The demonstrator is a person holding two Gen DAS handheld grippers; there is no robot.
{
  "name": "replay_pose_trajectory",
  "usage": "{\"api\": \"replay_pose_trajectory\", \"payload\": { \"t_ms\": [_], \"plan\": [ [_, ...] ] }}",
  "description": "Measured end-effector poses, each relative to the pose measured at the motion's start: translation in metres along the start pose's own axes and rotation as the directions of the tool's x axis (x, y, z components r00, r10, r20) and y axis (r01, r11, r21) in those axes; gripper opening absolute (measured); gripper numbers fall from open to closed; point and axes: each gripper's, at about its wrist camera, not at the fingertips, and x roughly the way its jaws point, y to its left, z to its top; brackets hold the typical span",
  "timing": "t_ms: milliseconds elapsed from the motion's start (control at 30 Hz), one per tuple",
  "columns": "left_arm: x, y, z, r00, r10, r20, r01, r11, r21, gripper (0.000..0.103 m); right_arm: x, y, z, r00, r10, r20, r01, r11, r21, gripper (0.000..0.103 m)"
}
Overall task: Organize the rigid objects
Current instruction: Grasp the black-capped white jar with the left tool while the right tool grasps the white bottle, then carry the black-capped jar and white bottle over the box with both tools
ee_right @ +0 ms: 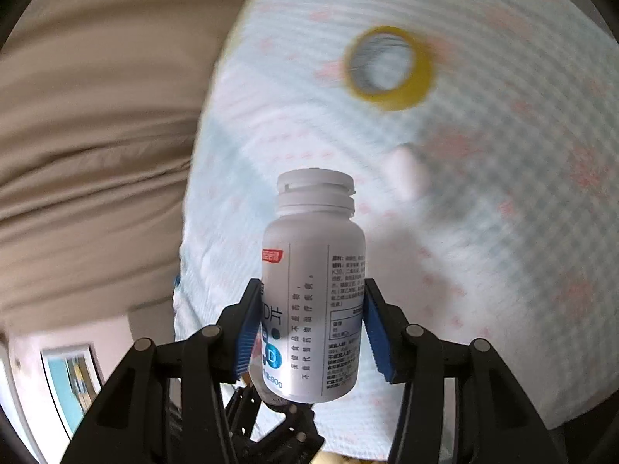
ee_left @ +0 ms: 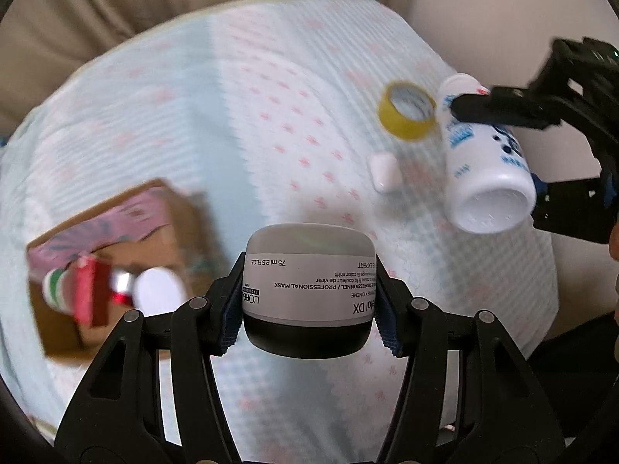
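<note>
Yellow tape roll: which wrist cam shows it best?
Left wrist. There the yellow tape roll is fairly sharp, lying flat on the patterned cloth beside the white bottle held in the right gripper. In the right wrist view the roll is larger but smeared by motion blur.

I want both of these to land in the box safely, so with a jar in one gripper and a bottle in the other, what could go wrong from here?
1. The left gripper pinches the round jar only at its sides; it might rotate or slip out.
2. The cardboard box already holds items, so the jar may knock them or land tilted.
3. The right gripper carries the white bottle above the yellow tape roll and a small white object; lowering it there could bump them.
</note>
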Motion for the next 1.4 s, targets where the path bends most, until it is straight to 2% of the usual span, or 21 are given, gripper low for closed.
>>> {"api": "replay_pose_trajectory", "payload": {
  "t_ms": [200,367,567,667,867,1000,1267,1400],
  "plan": [
    [-0.066,0.06,-0.004,0.996,0.049,0.076,-0.038,0.991,-0.13,0.053,-0.003,0.059,-0.03,0.996,0.056,-0.063,-0.064,0.989,-0.132,0.046],
    [-0.105,0.116,-0.01,0.989,0.089,0.119,-0.065,0.979,-0.193,0.053,0.012,0.098,-0.059,0.991,0.08,-0.103,-0.101,0.972,-0.213,0.047],
    [-0.122,0.186,-0.018,0.985,0.099,0.145,-0.065,0.971,-0.228,0.053,0.042,0.139,-0.092,0.99,0.067,-0.123,-0.099,0.956,-0.278,0.047],
    [-0.123,0.229,-0.025,0.988,0.086,0.131,-0.053,0.97,-0.237,0.053,0.062,0.156,-0.116,0.992,0.048,-0.117,-0.081,0.953,-0.291,0.046],
    [-0.107,0.294,-0.039,0.993,0.063,0.1,-0.04,0.975,-0.218,0.053,0.116,0.172,-0.159,0.993,0.001,-0.118,-0.033,0.963,-0.267,0.047],
    [-0.078,0.333,-0.05,0.998,0.028,0.054,-0.017,0.98,-0.197,0.053,0.156,0.172,-0.179,0.992,-0.035,-0.122,0.004,0.97,-0.245,0.046],
    [-0.008,0.364,-0.074,0.999,-0.011,-0.041,0.005,0.988,-0.155,0.053,0.237,0.161,-0.206,0.976,-0.149,-0.157,0.096,0.949,-0.3,0.046],
    [0.029,0.369,-0.089,0.998,-0.024,-0.066,0.014,0.99,-0.14,0.053,0.275,0.154,-0.212,0.968,-0.193,-0.161,0.118,0.914,-0.388,0.046]
  ]
}}
